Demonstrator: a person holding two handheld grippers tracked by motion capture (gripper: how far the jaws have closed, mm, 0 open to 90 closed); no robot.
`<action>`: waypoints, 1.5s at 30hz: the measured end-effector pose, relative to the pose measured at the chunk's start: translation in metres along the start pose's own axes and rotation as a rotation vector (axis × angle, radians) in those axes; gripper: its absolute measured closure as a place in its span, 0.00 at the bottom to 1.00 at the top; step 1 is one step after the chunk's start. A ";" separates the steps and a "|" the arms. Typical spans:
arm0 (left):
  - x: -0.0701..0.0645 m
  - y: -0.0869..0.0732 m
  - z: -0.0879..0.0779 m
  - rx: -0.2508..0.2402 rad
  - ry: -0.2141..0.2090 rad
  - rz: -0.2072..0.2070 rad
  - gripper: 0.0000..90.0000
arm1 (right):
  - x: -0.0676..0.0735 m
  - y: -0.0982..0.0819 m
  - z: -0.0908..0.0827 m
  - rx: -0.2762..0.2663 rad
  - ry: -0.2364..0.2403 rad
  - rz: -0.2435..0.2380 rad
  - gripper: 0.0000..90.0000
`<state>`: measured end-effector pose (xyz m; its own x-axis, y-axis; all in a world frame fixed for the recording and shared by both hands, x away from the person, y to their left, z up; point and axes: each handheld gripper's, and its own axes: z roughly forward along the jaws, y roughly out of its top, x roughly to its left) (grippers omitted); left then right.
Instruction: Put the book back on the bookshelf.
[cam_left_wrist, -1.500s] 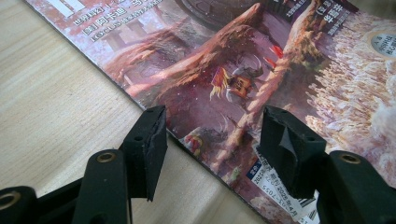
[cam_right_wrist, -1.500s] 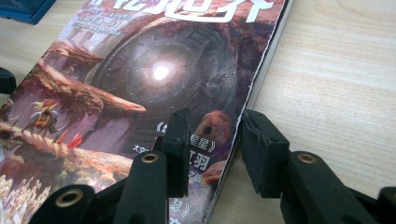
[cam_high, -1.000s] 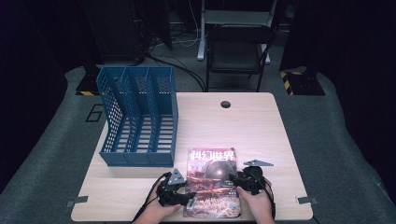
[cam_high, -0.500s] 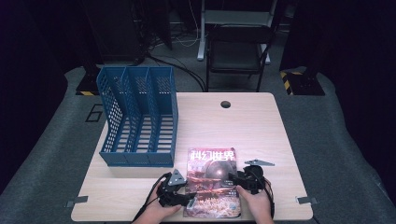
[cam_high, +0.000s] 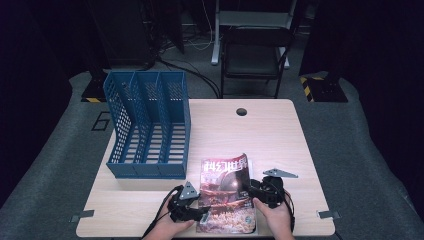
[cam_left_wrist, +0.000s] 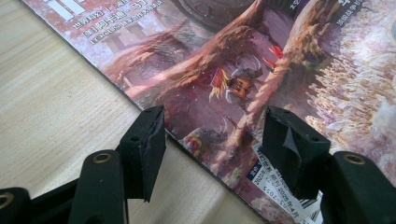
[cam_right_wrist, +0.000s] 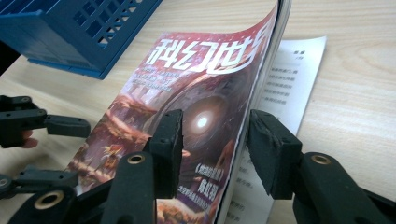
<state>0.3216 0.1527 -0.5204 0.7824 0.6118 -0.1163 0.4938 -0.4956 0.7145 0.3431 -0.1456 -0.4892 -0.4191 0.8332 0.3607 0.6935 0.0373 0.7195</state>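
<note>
A magazine (cam_high: 225, 192) with a reddish science-fiction cover lies near the table's front edge. My left gripper (cam_high: 202, 212) is at its left edge. In the left gripper view it (cam_left_wrist: 212, 140) stands open across that edge, one jaw over bare wood and the other over the cover (cam_left_wrist: 243, 60). My right gripper (cam_high: 250, 190) is at the magazine's right side. Its jaws (cam_right_wrist: 215, 135) have just been closing, with the lifted, curling cover and pages (cam_right_wrist: 196, 93) between them and a gap still showing. A printed page (cam_right_wrist: 289, 84) lies flat underneath.
A blue three-slot file holder (cam_high: 147, 125) stands on the left of the wooden table (cam_high: 270, 135), close to the magazine's top left corner. A cable hole (cam_high: 242, 111) sits near the far edge. A black chair (cam_high: 255, 50) is behind the table.
</note>
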 end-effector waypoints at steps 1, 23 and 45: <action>0.000 0.000 0.000 0.000 0.000 0.000 0.44 | 0.000 0.000 0.000 0.000 0.000 0.000 0.62; 0.000 -0.001 0.000 -0.008 0.002 0.000 0.44 | -0.010 -0.007 0.025 0.093 0.017 0.013 0.63; -0.005 0.000 0.003 -0.001 -0.002 0.018 0.31 | -0.007 -0.012 0.025 0.146 0.048 0.002 0.71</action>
<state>0.3191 0.1477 -0.5220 0.7919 0.6015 -0.1055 0.4794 -0.5053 0.7175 0.3522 -0.1381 -0.5151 -0.4425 0.8061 0.3929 0.7711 0.1184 0.6256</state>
